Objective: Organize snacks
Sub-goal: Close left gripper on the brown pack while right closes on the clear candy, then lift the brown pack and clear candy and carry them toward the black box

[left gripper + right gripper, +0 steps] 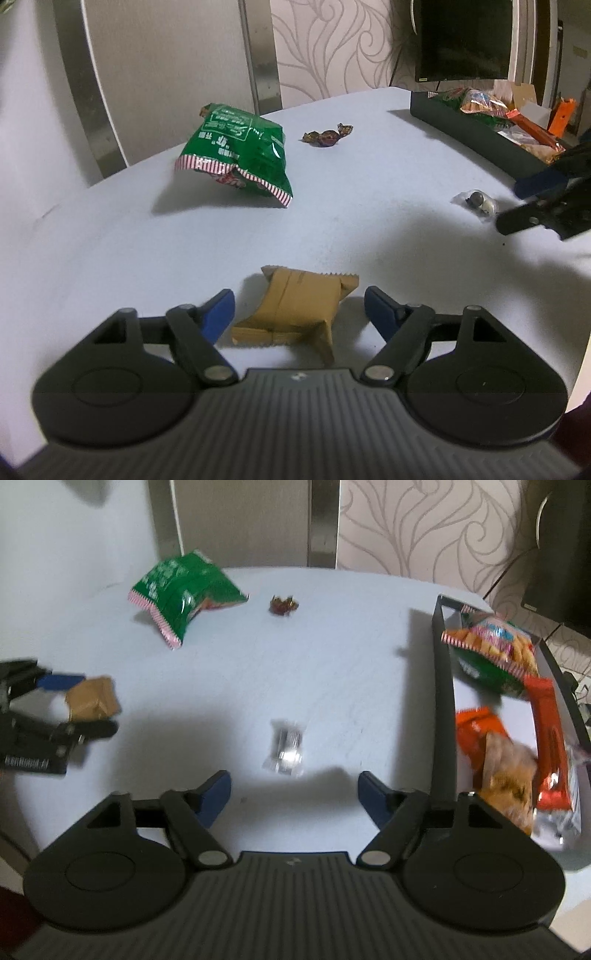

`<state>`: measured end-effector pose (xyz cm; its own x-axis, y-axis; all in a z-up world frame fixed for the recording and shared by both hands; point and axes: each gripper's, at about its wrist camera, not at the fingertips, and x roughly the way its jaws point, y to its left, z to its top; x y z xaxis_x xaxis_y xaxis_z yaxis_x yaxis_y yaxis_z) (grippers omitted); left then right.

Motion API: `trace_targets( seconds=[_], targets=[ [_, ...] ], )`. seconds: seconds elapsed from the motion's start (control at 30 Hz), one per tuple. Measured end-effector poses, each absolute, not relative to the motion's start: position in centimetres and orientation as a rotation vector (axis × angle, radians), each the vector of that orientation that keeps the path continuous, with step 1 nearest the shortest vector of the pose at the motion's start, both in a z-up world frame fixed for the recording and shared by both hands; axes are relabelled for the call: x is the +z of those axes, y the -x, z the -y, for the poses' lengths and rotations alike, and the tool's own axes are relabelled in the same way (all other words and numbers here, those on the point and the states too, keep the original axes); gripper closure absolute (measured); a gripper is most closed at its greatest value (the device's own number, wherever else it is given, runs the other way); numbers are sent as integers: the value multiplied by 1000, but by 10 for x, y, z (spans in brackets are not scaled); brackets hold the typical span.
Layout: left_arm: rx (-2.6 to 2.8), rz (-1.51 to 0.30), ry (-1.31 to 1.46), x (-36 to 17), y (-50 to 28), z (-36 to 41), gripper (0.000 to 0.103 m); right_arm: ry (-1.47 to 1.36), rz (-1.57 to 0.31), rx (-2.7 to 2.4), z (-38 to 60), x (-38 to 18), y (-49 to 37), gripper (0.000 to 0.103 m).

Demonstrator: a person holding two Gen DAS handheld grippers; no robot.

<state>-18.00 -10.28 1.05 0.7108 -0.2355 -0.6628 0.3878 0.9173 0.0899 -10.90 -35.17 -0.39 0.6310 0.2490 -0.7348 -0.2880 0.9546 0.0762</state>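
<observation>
My left gripper [299, 310] is open, its blue-tipped jaws on either side of a tan wrapped snack [295, 310] lying on the white table; the pair also shows in the right wrist view, gripper [79, 701] and snack [92, 699]. My right gripper [293, 788] is open and empty, just behind a small clear-wrapped candy [286, 747]; both also show in the left wrist view, gripper [517, 203] and candy [478, 203]. A green snack bag [240, 151] and a dark twisted candy [327, 136] lie farther back.
A black tray [443, 701] at the table's right holds several snack packs, among them an orange bar [550, 734]; the tray also shows in the left wrist view [465, 122]. A dark monitor [465, 40] stands behind it. The round table edge [110, 177] curves along the back left.
</observation>
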Motion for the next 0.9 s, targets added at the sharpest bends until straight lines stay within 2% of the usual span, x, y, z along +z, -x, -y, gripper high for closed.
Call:
trace_targets(
  seconds=[0.07,0.17,0.23,0.3,0.37,0.43,0.9],
  targets=[
    [-351,-705,-213,11,180,104,33,52,-846,338,350,-4,99,52],
    [-365,-716,-180,12,182,105,46,91,-861,343,342,-8,88,57],
    [-364,-716,-185,12,184,108,48,86,-857,345,342,-8,82,57],
    [-359,-719,-177,13,184,108,49,93,-857,353,340,-8,77,61],
    [-358,-722,-170,13,183,108,49,110,-852,369,337,-8,75,79],
    [-355,-725,-163,13,181,108,50,142,-848,373,333,-7,77,86],
    [-423,-701,-154,21,164,131,54,18,-792,373,358,30,101,87]
  ],
)
